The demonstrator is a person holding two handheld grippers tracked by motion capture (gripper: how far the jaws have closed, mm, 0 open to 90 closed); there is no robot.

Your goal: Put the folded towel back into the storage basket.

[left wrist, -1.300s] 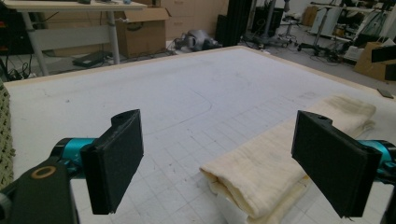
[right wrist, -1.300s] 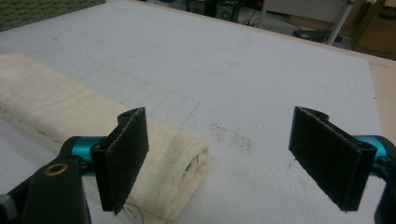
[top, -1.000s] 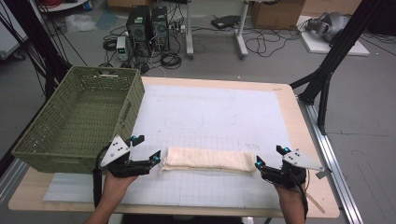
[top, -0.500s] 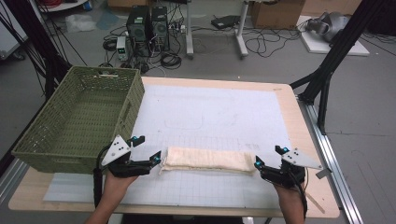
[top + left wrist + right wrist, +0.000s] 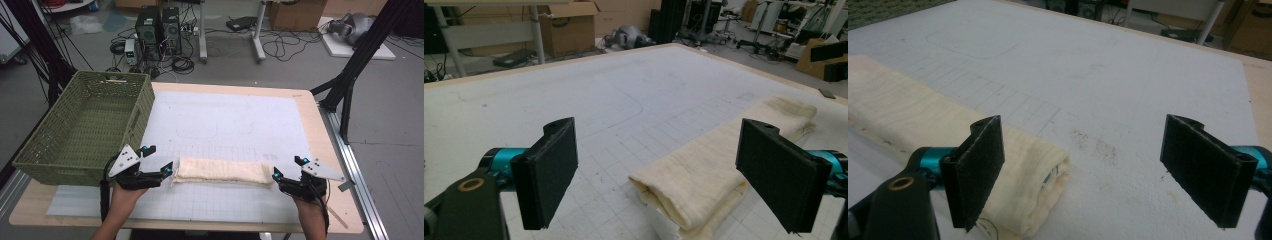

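A cream towel (image 5: 222,171), folded into a long strip, lies across the near part of the white mat (image 5: 225,120). My left gripper (image 5: 160,160) is at its left end, jaws wide apart. In the left gripper view the towel's folded end (image 5: 704,175) lies on the mat between the jaws of the left gripper (image 5: 664,172), nearer the right one. My right gripper (image 5: 287,168) is at the towel's right end, also open. In the right gripper view the towel (image 5: 923,120) runs behind the left jaw of the right gripper (image 5: 1093,172). Neither gripper holds anything.
A green woven basket (image 5: 85,125) stands at the table's left edge, close to my left hand. The wooden table edge (image 5: 330,150) lies just right of the right gripper. Computers and cables are on the floor beyond the table.
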